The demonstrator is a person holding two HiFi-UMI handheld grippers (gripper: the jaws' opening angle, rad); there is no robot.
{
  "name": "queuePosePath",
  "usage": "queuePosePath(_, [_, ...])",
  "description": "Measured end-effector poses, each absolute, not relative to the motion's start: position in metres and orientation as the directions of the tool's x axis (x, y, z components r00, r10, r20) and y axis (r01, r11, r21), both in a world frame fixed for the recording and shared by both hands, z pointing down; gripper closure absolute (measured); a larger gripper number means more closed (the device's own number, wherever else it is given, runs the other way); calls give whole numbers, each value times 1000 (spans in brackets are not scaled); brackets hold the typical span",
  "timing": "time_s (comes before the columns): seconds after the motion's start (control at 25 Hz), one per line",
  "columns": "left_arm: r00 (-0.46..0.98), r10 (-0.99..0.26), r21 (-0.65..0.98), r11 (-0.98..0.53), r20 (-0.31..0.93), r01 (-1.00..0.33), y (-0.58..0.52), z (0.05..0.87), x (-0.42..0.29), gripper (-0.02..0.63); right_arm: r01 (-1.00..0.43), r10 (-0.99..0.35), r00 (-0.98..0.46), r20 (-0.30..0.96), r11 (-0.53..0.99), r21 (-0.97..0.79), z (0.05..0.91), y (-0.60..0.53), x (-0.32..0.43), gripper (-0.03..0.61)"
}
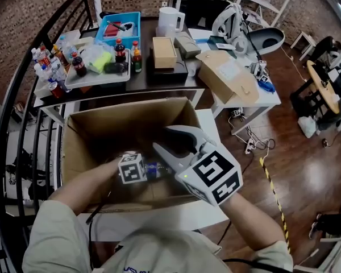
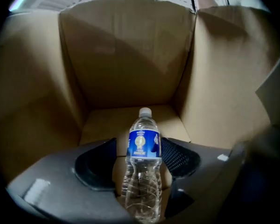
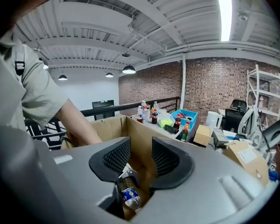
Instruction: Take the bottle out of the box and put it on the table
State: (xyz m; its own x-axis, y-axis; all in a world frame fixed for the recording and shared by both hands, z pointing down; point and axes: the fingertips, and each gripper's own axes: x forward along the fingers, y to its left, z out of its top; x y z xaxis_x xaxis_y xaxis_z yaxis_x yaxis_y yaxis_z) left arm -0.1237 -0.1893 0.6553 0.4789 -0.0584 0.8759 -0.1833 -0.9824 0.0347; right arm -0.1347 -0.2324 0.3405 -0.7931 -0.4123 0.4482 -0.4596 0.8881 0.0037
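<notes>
left gripper (image 2: 139, 146), pitched steeply down inside the cardboard box (image 2: 126, 55), jaws wide apart around a clear blue-labelled water bottle (image 2: 141, 190) at the box bottom; the left pad stands clear of it. right gripper (image 3: 141, 154), angled slightly down over the box's near edge, jaws narrowly parted and empty.
</notes>
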Motion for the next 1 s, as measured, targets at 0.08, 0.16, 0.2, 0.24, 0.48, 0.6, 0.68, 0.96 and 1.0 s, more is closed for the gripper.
queuePosePath(0.08, [449,-43,33,-987,892,-160,-180,672,-124,330,-451,-404,-798,448,893,3,341,-229,-137,439])
queuePosePath(0.16, [438,-64,9,-987,897,-162,-184,681,-126,330,-443,-397,-802,447,896,1,341,-226,-139,439])
queuePosePath(0.2, [436,-70,2,-987,897,-163,-187,682,-127,330,-439,-393,-804,447,899,1,341,-225,-139,438])
queuePosePath(0.24, [433,-70,0,-987,899,-160,-188,684,-126,330,-433,-388,-806,447,901,1,341,-223,-139,438])
queuePosePath(0.48, [361,-106,-68,-991,926,-116,-195,710,-136,314,-426,-378,-811,446,904,-8,343,-217,-136,436])
queuePosePath(0.6, [348,-109,-75,-991,931,-109,-199,714,-138,298,-439,-385,-808,446,898,-21,344,-217,-133,437])
queuePosePath(0.68, [351,-93,-60,-993,932,-104,-199,714,-137,312,-442,-386,-808,445,897,-25,345,-216,-131,436])
queuePosePath(0.96, [333,-59,-24,-994,941,-110,-195,707,-145,344,-464,-413,-816,403,885,-32,335,-214,-125,439])
queuePosePath(1.0, [339,-64,-25,-993,939,-117,-195,704,-147,345,-469,-421,-818,391,882,-31,331,-215,-123,439])
